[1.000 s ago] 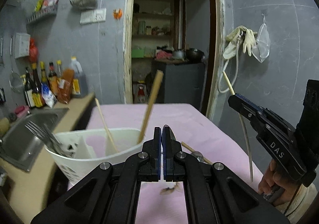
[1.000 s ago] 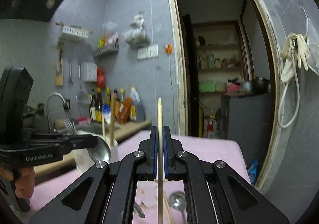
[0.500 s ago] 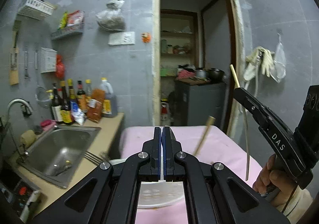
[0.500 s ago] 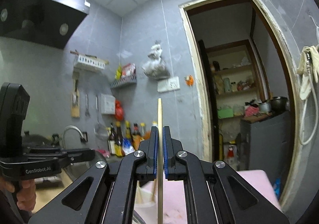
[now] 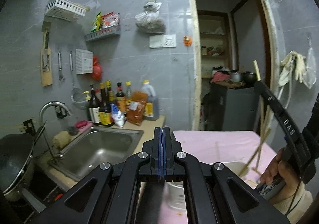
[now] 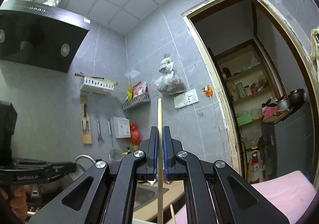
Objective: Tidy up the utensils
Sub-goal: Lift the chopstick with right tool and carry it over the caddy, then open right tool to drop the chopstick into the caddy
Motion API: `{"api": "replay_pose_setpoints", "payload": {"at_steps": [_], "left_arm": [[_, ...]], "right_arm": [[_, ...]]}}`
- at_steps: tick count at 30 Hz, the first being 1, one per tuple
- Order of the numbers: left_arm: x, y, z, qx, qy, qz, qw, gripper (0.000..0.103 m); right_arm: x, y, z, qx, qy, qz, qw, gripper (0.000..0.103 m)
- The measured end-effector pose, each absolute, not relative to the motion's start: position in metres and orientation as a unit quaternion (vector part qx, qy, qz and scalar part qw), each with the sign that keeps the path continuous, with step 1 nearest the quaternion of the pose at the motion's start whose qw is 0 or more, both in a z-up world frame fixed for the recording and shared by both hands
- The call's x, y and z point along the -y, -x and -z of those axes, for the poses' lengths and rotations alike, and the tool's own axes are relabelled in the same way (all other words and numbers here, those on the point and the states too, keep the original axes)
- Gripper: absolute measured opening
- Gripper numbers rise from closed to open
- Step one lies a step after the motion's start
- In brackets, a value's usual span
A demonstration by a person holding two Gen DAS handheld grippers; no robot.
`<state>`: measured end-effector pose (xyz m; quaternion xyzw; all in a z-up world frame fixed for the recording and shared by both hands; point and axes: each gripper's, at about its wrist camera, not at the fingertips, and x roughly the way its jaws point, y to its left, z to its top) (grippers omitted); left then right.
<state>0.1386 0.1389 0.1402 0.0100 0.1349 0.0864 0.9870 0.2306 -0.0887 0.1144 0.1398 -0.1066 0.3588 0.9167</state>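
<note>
Both fingers (image 5: pixel 156 144) of the left gripper (image 5: pixel 163 140) press flat together at the lower middle of the left wrist view, with nothing between them. Under them, low in the frame, shows the blurred rim of a white plastic utensil holder (image 5: pixel 176 196) standing on the pink-covered table (image 5: pixel 215 140); what it contains cannot be made out beyond a few pale wooden chopsticks (image 5: pixel 257 154) leaning out of it at the lower right. At the right edge a person's hand (image 5: pixel 279 172) carries the right gripper (image 5: pixel 259 82), which clamps a long pale wooden chopstick (image 5: pixel 256 70) whose top end stands above the jaws. At the lower left lies a stainless steel sink basin (image 5: pixel 95 150), apparently empty, with dark sauce bottles (image 5: pixel 107 106) lined up behind it on the counter. A white slatted wall basket (image 5: pixel 63 9) hangs at the upper left, and a grey wall shelf (image 5: pixel 102 35) beside it holds colourful snack packets.

From the right wrist view, the right gripper (image 6: pixel 159 138) sits at the lower middle, its blue pads clenched on the same chopstick (image 6: pixel 159 116), which runs upright through the jaws, from the bottom edge to well above them. At the left edge the left gripper (image 6: pixel 67 166) shows side-on. A black range hood (image 6: pixel 35 40) fills the upper left.
</note>
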Motion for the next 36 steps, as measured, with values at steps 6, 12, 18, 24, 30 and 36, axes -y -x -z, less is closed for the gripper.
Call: {"api": "replay_pose_setpoints", "payload": {"at_steps": [6,12,18,24,30,36], "left_arm": [[-0.145,-0.158,-0.122,-0.147,-0.030,-0.123,0.981,0.000],[-0.141,-0.174,-0.101,-0.155,-0.058,-0.140,0.976,0.000],[-0.138,-0.184,-0.088,-0.162,-0.075,-0.146,0.973,0.000],[-0.135,-0.191,-0.079,-0.171,-0.080,-0.142,0.972,0.000],[-0.135,-0.195,-0.075,-0.179,-0.079,-0.140,0.971,0.000],[-0.139,-0.198,-0.074,-0.196,-0.055,-0.115,0.972,0.000]], "right_arm": [[0.077,-0.243,-0.100,0.111,-0.125,-0.320,0.933,0.003],[0.078,-0.251,-0.087,0.105,-0.123,-0.292,0.943,0.003],[0.080,-0.256,-0.081,0.105,-0.130,-0.289,0.943,0.003],[0.075,-0.253,-0.080,0.117,-0.116,-0.290,0.943,0.003],[0.071,-0.252,-0.078,0.116,-0.104,-0.286,0.946,0.003],[0.071,-0.250,-0.077,0.109,-0.090,-0.288,0.947,0.003]]}}
